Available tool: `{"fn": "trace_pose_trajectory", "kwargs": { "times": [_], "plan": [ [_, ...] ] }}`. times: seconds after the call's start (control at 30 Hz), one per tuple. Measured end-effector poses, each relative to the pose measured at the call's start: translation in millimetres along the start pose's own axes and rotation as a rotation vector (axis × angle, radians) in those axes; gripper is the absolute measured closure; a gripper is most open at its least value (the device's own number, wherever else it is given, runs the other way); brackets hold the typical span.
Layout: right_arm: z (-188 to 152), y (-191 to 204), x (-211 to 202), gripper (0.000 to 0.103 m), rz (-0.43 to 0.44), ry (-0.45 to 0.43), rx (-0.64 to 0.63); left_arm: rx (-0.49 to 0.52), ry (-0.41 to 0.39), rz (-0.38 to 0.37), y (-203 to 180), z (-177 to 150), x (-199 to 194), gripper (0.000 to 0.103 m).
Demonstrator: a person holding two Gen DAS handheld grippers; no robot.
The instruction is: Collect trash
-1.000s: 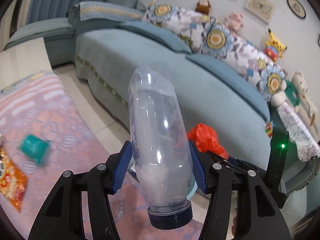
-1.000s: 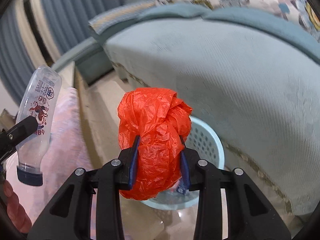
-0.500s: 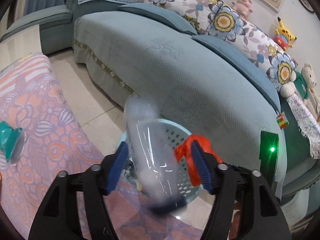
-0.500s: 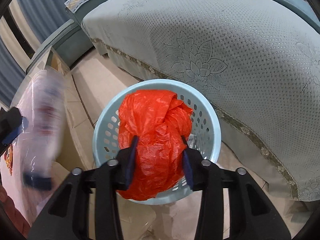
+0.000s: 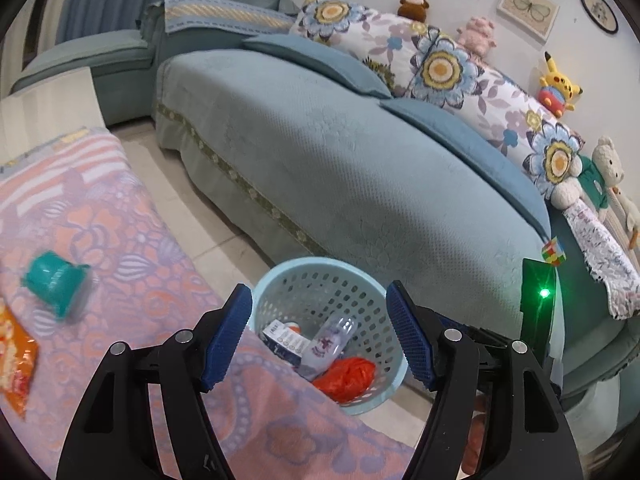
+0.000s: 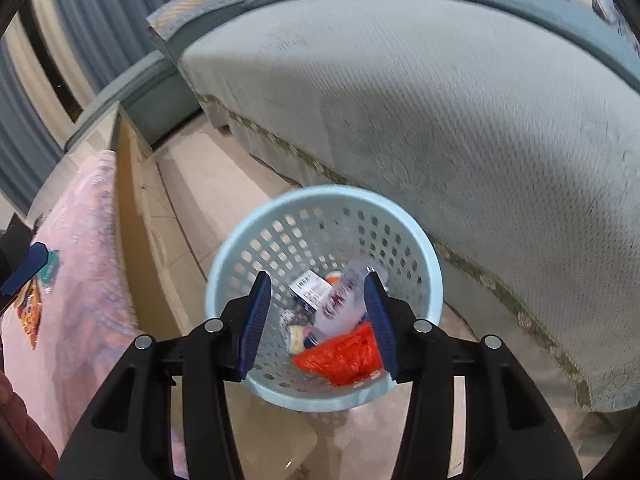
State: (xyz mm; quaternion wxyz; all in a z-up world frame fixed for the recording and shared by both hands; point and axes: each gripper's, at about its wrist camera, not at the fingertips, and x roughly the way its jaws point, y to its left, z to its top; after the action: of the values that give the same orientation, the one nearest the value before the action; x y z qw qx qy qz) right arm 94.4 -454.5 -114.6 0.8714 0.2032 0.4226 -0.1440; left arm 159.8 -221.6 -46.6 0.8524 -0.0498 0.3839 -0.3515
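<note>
Above the basket (image 6: pixel 424 276), both grippers tilt down, apparently empty-jawed.

One light blue perforated basket (image 5: pixel 370 394) stands at lower centre of the left wrist view. Inside it lie one clear plastic bottle (image 5: pixel 330 340), one crumpled orange-red bag (image 5: pixel 346 374) and one small printed carton (image 5: pixel 282 340); the right wrist view shows a further small pale piece (image 6: pixel 294 330) there, too blurred to identify. On the patterned surface (image 5: pixel 120 240) at left: one teal cup (image 5: pixel 54 284) on its side and one orange snack wrapper (image 5: pixel 16 364). Along the sofa (image 5: pixel 320 152), upper right: five plush toys, counting the brown one (image 5: pixel 412 4), the pink one (image 5: pixel 478 34), the yellow one (image 5: pixel 558 82) and the two pale bears (image 5: pixel 608 164), plus one puzzle cube (image 5: pixel 554 252). Two hand-held grippers: left (image 5: pixel 320 332), right (image 6: pixel 316 322).
</note>
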Motion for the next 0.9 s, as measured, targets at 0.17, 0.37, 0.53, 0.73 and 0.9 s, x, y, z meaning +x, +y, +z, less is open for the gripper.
{"fn": "trace_pose_trajectory", "kwargs": {
  "times": [0.17,0.37,0.53,0.73,0.9],
  "plan": [
    [9.1,31.3,-36.4,0.058,0.056,-0.094,-0.071,-0.029,-0.092,0.012,11.9,5.7,-46.6,0.035],
    [16.8,93.2,-76.3,0.058,0.163,-0.201,-0.208,-0.053,-0.202,0.107,39.3,4.3,-108.9,0.035],
    [14.2,158.3,-91.4,0.058,0.286,-0.242,-0.333,-0.084,-0.262,0.210,76.0,-0.4,-150.0,0.029],
    [1.8,227.3,-76.4,0.058,0.363,-0.207,-0.474,-0.147,-0.292,0.342,134.9,-7.7,-184.5,0.027],
    [-10.5,280.1,-38.8,0.054,0.359,-0.133,-0.599,-0.256,-0.269,0.421,195.6,-13.4,-185.6,0.026]
  ]
}}
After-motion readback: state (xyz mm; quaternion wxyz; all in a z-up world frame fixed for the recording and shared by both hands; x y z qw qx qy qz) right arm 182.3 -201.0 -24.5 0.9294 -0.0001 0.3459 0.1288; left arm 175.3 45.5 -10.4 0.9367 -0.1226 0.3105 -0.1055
